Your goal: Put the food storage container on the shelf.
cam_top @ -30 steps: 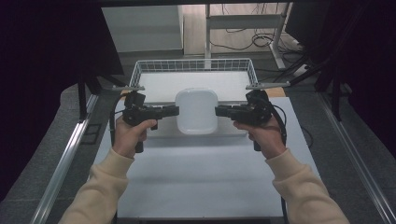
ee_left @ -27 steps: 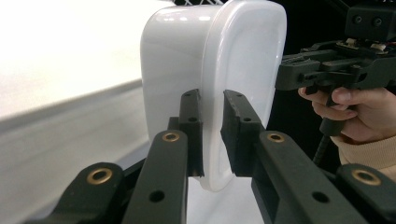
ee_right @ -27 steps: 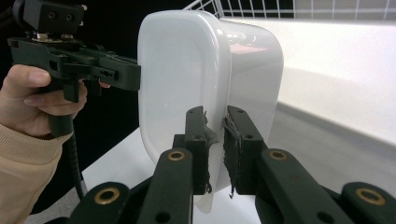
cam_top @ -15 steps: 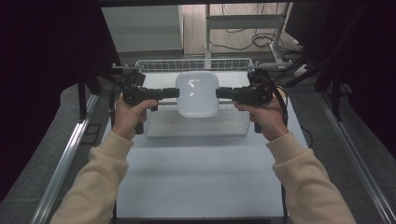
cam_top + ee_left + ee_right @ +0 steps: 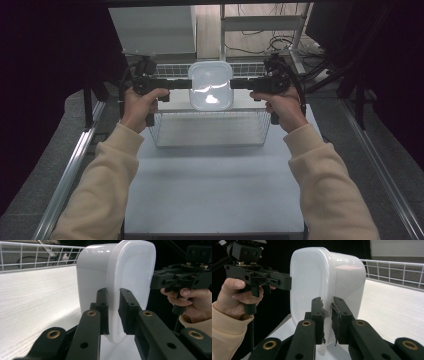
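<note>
A white plastic tub [image 5: 211,85] hangs in the air above the wire basket [image 5: 210,131], its open side facing up. My left gripper [image 5: 186,83] is shut on the tub's left rim, and my right gripper [image 5: 235,84] is shut on its right rim. In the left gripper view the jaws pinch the rim of the tub [image 5: 117,285], with the other gripper [image 5: 180,280] beyond it. In the right gripper view the jaws clamp the opposite rim of the tub [image 5: 322,277], and the far hand holds the other gripper [image 5: 254,275].
The wire basket stands at the far end of the white table [image 5: 215,185]. Metal rails [image 5: 70,170] run along both table sides. A grey cabinet [image 5: 150,30] and cables [image 5: 260,45] lie behind the basket.
Both grippers have lifted the tub higher and carried it farther away, over the basket's rear half. The hold on both rims is unchanged.
</note>
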Available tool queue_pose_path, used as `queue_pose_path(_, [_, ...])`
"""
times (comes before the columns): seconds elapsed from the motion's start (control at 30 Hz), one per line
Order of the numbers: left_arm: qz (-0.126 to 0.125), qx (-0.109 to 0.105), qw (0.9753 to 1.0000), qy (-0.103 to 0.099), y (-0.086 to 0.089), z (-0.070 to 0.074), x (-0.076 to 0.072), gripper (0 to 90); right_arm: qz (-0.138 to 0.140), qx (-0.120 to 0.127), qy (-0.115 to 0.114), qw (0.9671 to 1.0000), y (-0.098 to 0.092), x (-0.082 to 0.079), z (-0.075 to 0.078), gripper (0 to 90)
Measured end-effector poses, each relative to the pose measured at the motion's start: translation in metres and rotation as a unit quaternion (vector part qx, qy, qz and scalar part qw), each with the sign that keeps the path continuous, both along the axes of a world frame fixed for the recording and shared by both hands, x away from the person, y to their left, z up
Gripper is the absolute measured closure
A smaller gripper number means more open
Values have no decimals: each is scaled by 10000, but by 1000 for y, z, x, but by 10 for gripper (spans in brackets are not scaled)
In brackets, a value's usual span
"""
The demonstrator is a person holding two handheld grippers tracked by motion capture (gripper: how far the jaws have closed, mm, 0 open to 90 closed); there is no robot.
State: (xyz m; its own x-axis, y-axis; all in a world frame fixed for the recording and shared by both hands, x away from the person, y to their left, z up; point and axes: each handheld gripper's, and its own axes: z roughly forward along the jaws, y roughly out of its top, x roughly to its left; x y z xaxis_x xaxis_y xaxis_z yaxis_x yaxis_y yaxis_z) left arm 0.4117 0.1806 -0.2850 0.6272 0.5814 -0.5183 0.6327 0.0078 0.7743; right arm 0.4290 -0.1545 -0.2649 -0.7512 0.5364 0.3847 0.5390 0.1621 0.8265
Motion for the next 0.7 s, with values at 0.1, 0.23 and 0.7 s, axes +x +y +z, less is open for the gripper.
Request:
queue_pose_path(0.1, [11, 6, 10000, 99, 0, 1, 10, 789, -22, 24, 115, 9999, 0, 10, 0, 802])
queue_pose_path(0.23, [47, 44, 9996, 288, 1, -4, 24, 789, -81, 27, 326, 9994, 2, 24, -5, 801])
queue_pose_path(0.7, [102, -276, 9946, 997, 9, -17, 64, 791, -224, 154, 1097, 9936, 7, 65, -20, 783])
